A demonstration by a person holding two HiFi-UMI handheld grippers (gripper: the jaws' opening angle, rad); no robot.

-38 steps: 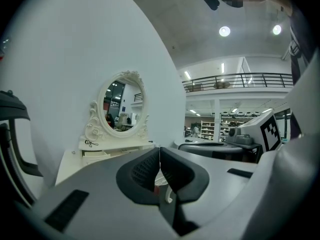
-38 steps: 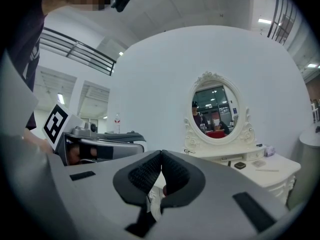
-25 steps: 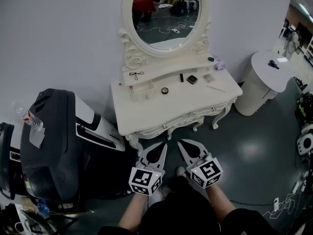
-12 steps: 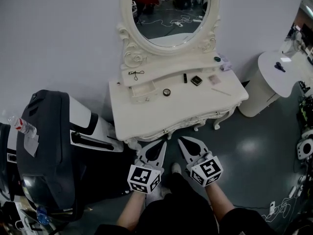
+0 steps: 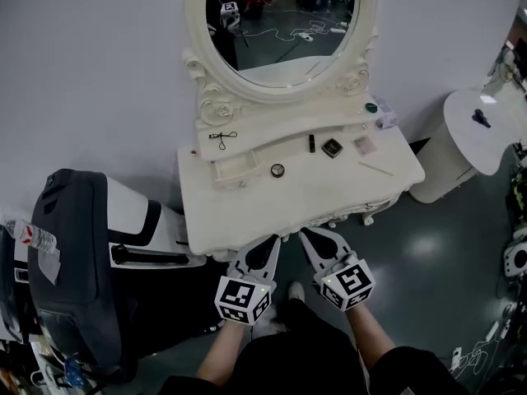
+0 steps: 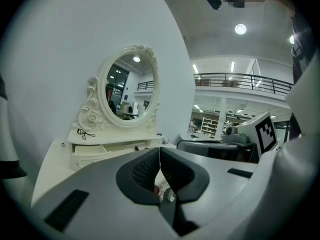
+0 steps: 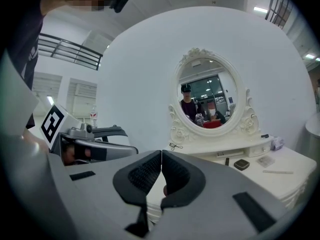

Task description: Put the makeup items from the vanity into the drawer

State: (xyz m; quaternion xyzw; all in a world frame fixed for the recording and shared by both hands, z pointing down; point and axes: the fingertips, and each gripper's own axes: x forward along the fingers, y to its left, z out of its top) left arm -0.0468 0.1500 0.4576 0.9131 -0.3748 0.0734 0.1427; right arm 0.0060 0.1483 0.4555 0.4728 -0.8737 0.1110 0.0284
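At the near edge of the table [image 5: 247,212] the tongs are now close. A second ago they were well short of it, so the approach seems nearly done, but no item is moved yet. The left tongs [image 5: 272,241] and right tongs [image 5: 304,235] are both clenched, pads together, holding nothing. The makeup — curler [image 5: 222,136], compact [image 5: 277,169], lipstick [image 5: 312,143] — lies at the far side, near the open drawer [image 5: 233,168].

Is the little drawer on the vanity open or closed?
Open. The small drawer sticks out over the vanity top, and the head view looks down into its hollow inside.
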